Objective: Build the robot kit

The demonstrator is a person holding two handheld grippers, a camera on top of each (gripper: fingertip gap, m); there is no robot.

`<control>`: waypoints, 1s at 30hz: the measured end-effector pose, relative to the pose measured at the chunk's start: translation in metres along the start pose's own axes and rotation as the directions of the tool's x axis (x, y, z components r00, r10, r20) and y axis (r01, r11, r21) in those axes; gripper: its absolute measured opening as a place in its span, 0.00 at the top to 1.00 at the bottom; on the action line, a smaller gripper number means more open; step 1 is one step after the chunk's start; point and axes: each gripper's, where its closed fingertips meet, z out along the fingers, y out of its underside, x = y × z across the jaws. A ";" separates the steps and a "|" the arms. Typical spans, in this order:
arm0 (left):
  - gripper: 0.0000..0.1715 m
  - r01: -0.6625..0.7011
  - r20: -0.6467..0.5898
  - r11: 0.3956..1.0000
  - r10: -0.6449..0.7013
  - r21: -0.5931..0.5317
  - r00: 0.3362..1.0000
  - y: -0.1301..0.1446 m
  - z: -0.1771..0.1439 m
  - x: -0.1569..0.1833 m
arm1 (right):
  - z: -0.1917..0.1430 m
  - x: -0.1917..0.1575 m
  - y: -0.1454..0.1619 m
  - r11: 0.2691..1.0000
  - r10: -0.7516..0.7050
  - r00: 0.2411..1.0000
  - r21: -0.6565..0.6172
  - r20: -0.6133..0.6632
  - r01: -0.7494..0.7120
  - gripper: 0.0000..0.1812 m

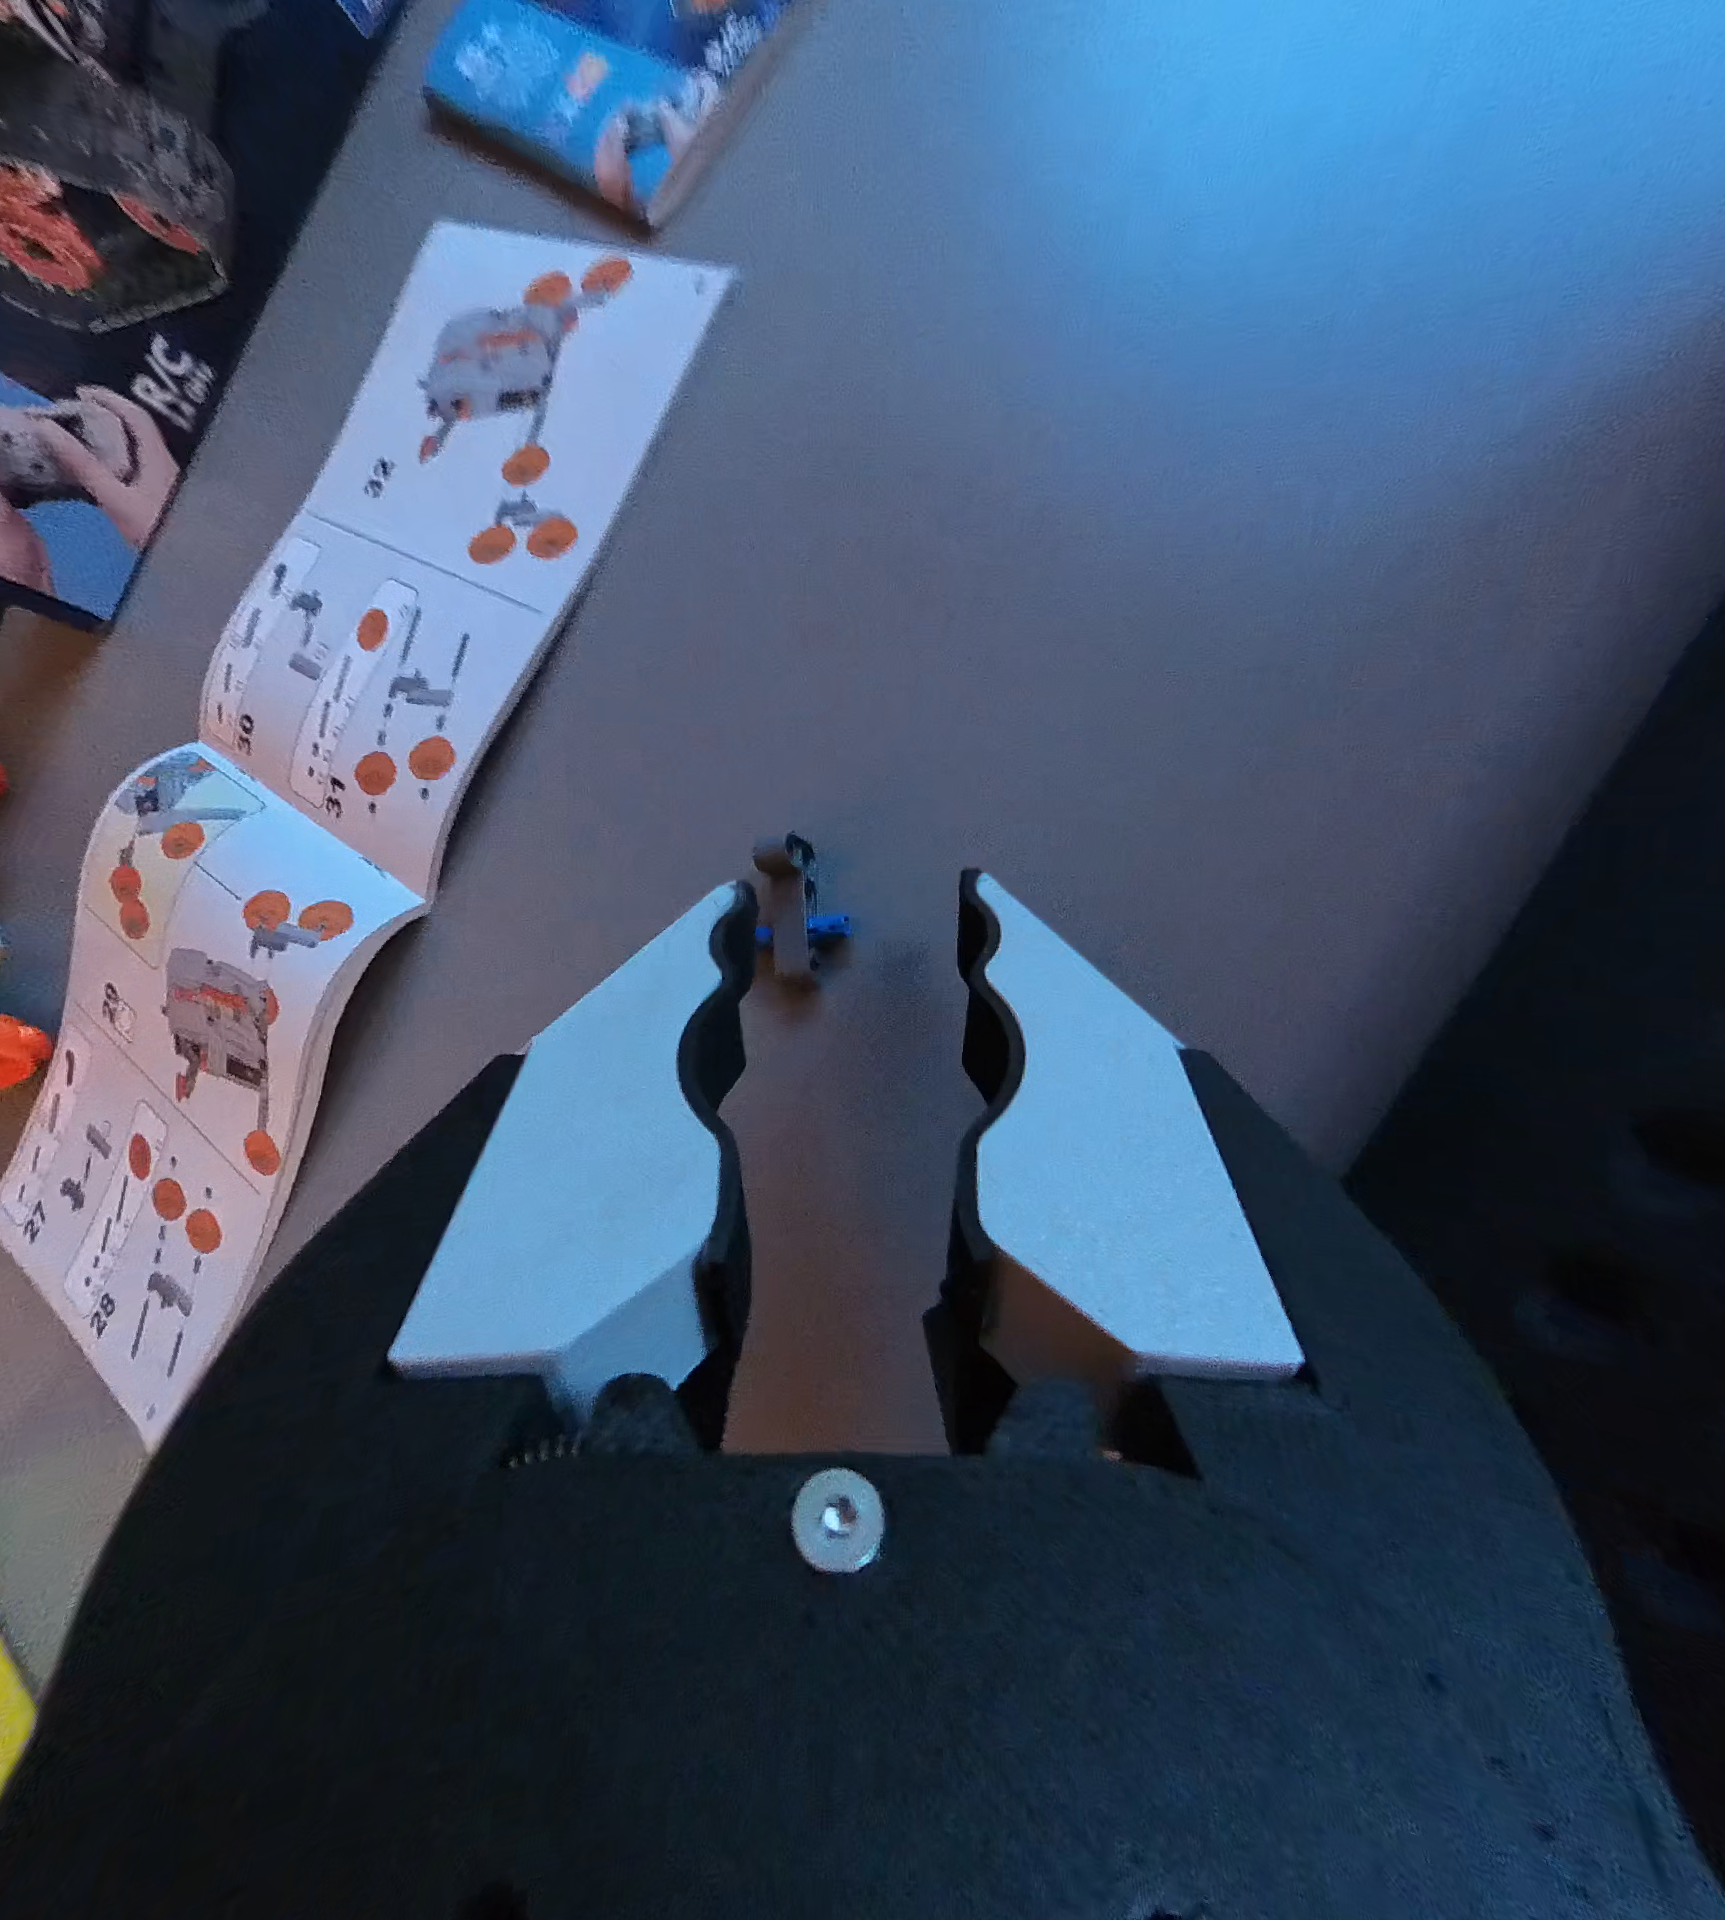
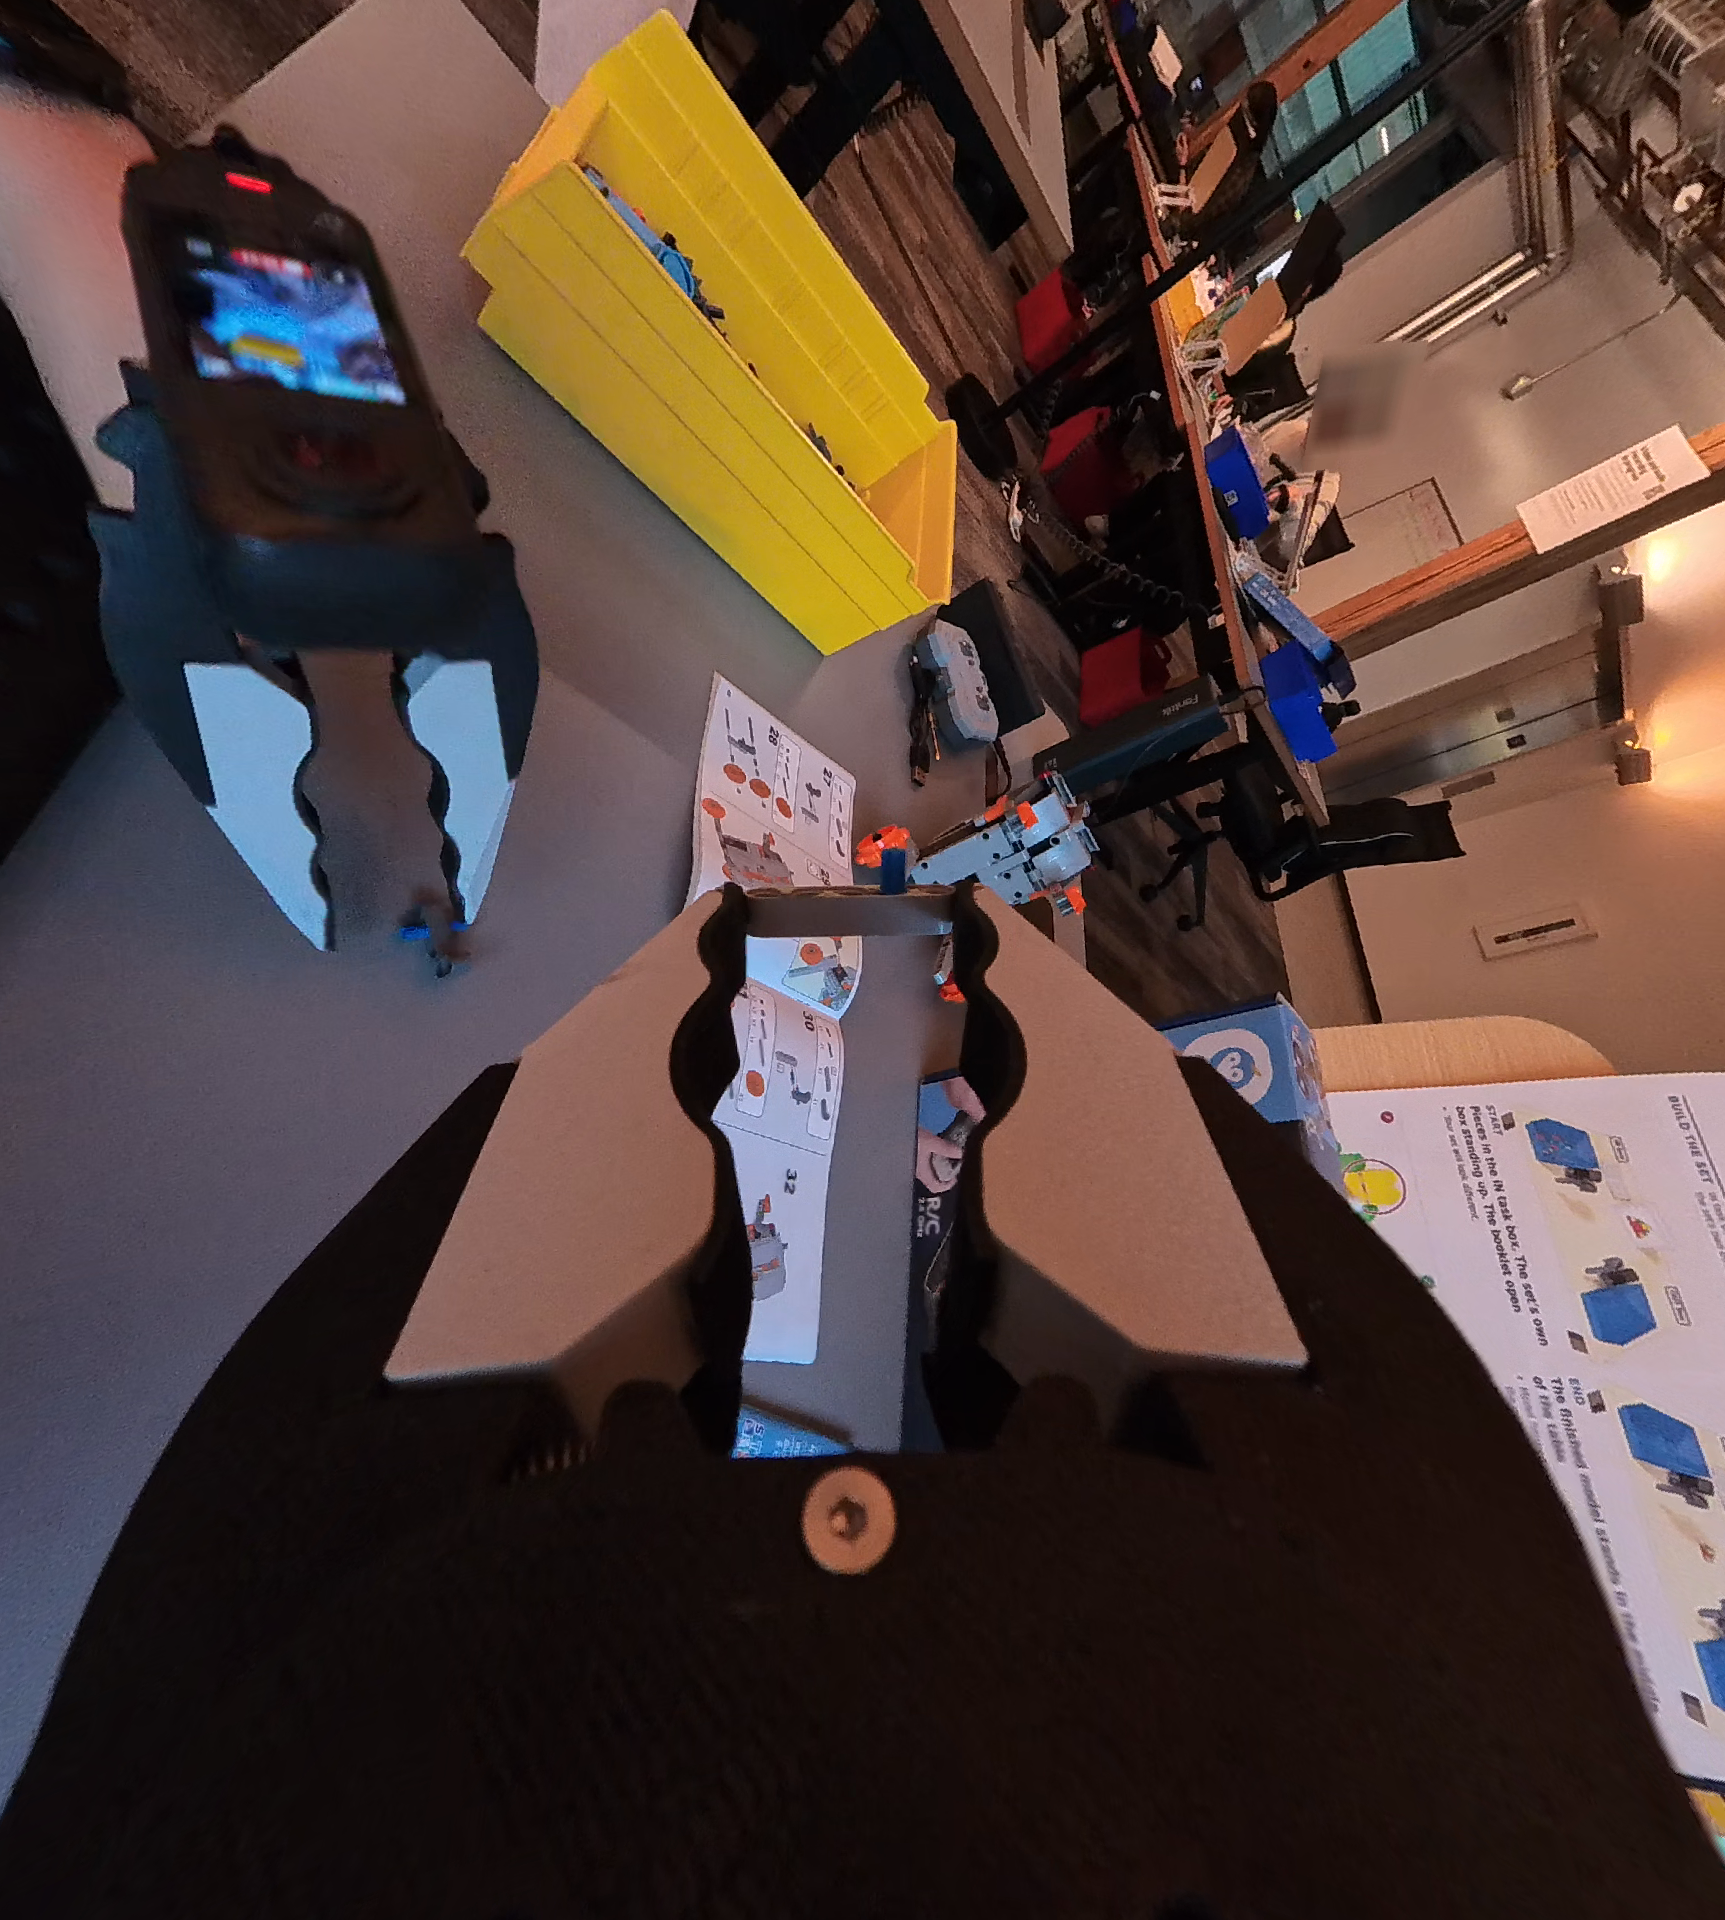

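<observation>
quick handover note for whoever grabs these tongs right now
Left tongs: open, low over the grey table, a small grey-and-blue brick piece lying by the left fingertip, not gripped.
Right tongs: shut on a flat dark grey beam with holes, raised above the table.
Open instruction booklet, part-built grey-and-orange brick model and yellow plastic bins lie beyond.
Model looks unfinished.

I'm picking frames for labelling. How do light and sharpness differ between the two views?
Left wrist view: cool blue cast, the small brick piece softly blurred. Right wrist view: warm indoor light, the left gripper motion-blurred, the grey beam sharper, edges bent by the wide lens.
</observation>
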 end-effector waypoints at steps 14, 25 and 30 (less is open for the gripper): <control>0.92 0.644 -0.490 0.757 -0.604 -0.107 0.628 -0.009 0.015 -0.007 | 0.002 -0.001 0.013 0.999 0.035 0.999 -0.027 0.022 -0.034 0.79; 0.92 0.877 -0.738 0.179 -0.628 -0.445 -0.247 -0.036 -0.003 -0.030 | 0.042 -0.060 0.062 0.963 0.266 0.903 -0.120 0.338 -0.239 0.79; 0.92 0.878 -0.772 -0.058 -0.451 -0.475 -0.447 -0.044 -0.021 -0.058 | 0.067 -0.125 0.110 0.881 0.469 0.726 -0.333 0.504 -0.337 0.79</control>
